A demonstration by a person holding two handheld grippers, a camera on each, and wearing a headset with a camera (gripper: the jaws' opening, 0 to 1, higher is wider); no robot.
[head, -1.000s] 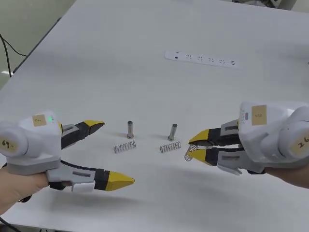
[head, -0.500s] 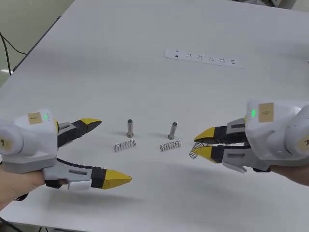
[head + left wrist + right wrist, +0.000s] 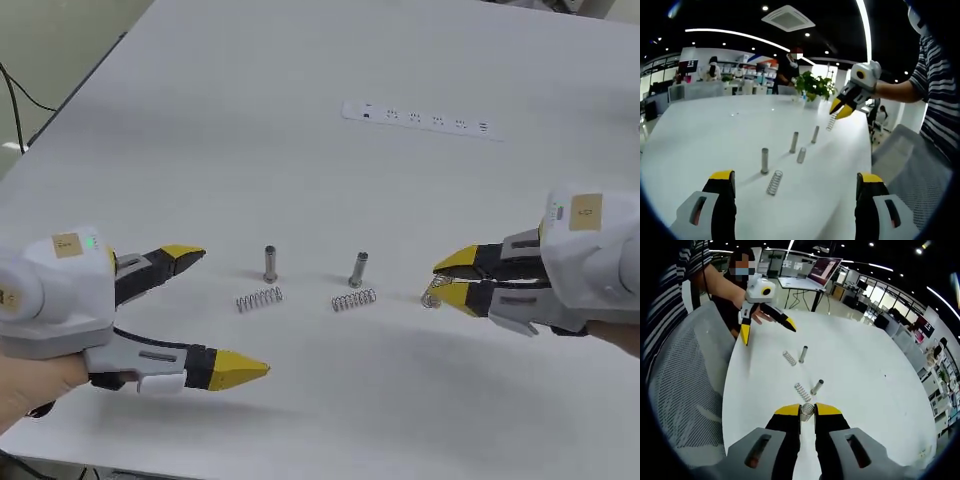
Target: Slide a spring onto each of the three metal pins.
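Surface: white table [image 3: 250, 150], matte. A white power strip [image 3: 415, 121] lies flat toward the far side, and a black cable [image 3: 14, 110] runs past the left edge. Room, from the gripper views: open-plan office with ceiling light strips. A potted plant [image 3: 812, 86] stands beyond the table's end and a grey mesh chair [image 3: 685, 390] sits beside the table.

Left to right on the table:
- Left gripper [image 3: 225, 312]: jaws spread wide, holding nothing, near the front edge.
- First pin [image 3: 270, 263]: upright. First spring [image 3: 259, 299] lies on its side just in front, not touching.
- Second pin [image 3: 360, 270]: upright. Second spring [image 3: 353, 299] lies just in front, apart.
- Right gripper [image 3: 445, 283]: jaws pinched on a third spring [image 3: 433, 296], which sticks out past the yellow tips, to the right of the second pin.

In the left gripper view this spring hangs clear of the table, and a third upright pin [image 3: 815, 134] stands in the row near it.
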